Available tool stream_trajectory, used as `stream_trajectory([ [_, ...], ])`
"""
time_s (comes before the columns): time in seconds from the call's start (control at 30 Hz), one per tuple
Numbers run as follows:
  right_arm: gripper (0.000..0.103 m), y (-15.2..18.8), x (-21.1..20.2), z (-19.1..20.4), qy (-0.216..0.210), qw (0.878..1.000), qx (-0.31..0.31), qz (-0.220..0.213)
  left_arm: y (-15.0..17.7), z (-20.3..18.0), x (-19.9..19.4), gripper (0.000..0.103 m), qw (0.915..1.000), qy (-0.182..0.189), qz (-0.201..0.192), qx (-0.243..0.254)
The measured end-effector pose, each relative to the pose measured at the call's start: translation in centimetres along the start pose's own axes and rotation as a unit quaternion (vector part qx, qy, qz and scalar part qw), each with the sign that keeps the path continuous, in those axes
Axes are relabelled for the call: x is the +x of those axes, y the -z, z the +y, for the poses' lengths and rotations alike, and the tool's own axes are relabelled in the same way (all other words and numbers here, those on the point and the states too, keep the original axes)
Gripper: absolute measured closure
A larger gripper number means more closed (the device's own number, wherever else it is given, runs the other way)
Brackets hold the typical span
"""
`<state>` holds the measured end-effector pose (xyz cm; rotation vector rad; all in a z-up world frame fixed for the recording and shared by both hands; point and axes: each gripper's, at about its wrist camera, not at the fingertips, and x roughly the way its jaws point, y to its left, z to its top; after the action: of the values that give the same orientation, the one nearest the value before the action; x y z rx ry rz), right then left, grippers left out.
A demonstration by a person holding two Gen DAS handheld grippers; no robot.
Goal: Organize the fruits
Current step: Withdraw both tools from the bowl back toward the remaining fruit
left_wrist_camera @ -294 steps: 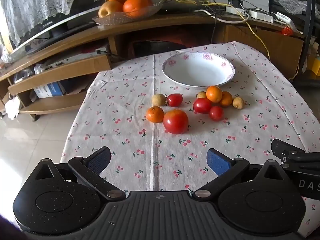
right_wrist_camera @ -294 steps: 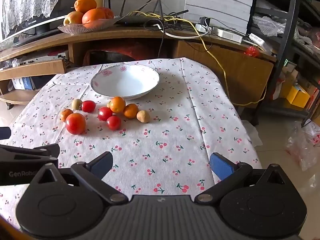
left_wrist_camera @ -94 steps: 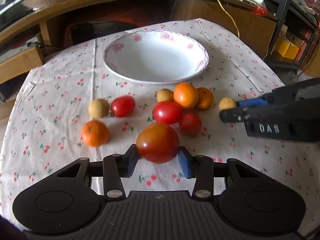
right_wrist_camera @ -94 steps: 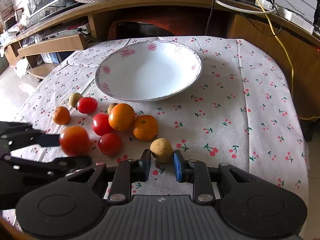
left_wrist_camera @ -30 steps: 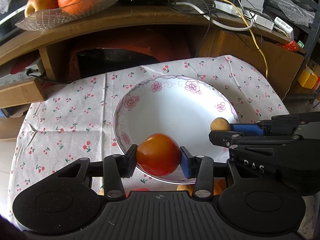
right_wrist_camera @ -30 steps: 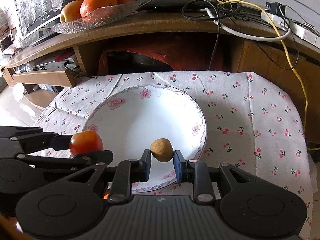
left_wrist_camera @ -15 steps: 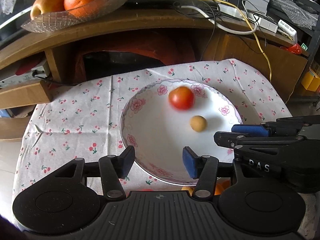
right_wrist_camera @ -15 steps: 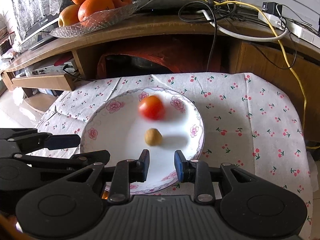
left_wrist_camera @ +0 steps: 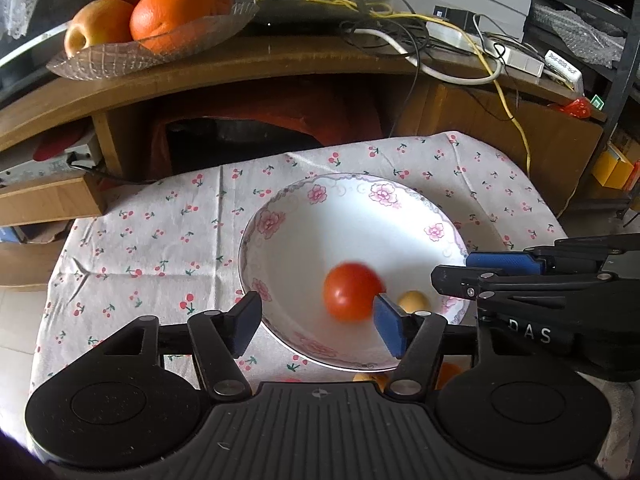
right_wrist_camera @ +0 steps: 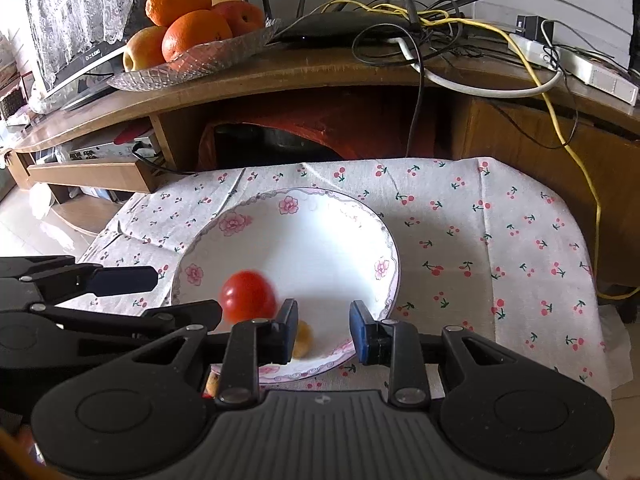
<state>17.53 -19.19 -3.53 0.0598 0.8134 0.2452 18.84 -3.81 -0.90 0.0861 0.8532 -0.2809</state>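
Observation:
A white bowl with pink flowers (left_wrist_camera: 304, 216) (right_wrist_camera: 384, 268) stands on the cherry-print cloth. Inside it a red tomato (left_wrist_camera: 352, 292) (right_wrist_camera: 248, 296) appears blurred, and a small tan fruit (left_wrist_camera: 412, 301) (right_wrist_camera: 302, 338) lies beside it near the front rim. My left gripper (left_wrist_camera: 318, 324) hangs open over the bowl's near edge with nothing between its fingers. My right gripper (right_wrist_camera: 324, 332) is open too, just above the front rim; it shows from the side at the right of the left wrist view. Bits of orange fruit (left_wrist_camera: 448, 372) peek out below the bowl.
A wooden TV stand (left_wrist_camera: 280, 64) rises right behind the table, with a glass dish of oranges and apples (left_wrist_camera: 152, 28) (right_wrist_camera: 192, 40), a router and tangled cables (right_wrist_camera: 440, 24). The cloth (right_wrist_camera: 500, 240) is bare to the right of the bowl.
The tomato rolled from the far side of the bowl toward the front, next to the tan fruit. Both grippers, now empty, opened wider and drew slightly back.

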Motion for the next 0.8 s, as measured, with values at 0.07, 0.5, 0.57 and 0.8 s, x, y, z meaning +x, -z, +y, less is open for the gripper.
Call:
stream_trajectory([
  [0.07, 0.073, 0.1, -0.3, 0.1, -0.002, 1.000, -0.001, 0.000, 0.1, -0.1, -0.3, 0.033, 1.0000, 0.002, -0.002, 0.002],
  [0.5, 0.069, 1.1, -2.1, 0.8, -0.015, 1.000, -0.010, -0.002, 1.1, 0.3, -2.0, 0.030, 0.9998, 0.009, -0.011, 0.011],
  [0.57, 0.069, 1.4, -2.2, 1.0, -0.018, 1.000, -0.014, 0.001, 1.4, 0.6, -2.3, 0.030, 0.9998, 0.010, -0.009, 0.012],
  [0.8, 0.069, 3.0, -2.3, 1.3, -0.031, 0.999, -0.028, 0.020, 2.9, 2.6, -3.0, 0.029, 0.9999, 0.010, 0.000, 0.011],
])
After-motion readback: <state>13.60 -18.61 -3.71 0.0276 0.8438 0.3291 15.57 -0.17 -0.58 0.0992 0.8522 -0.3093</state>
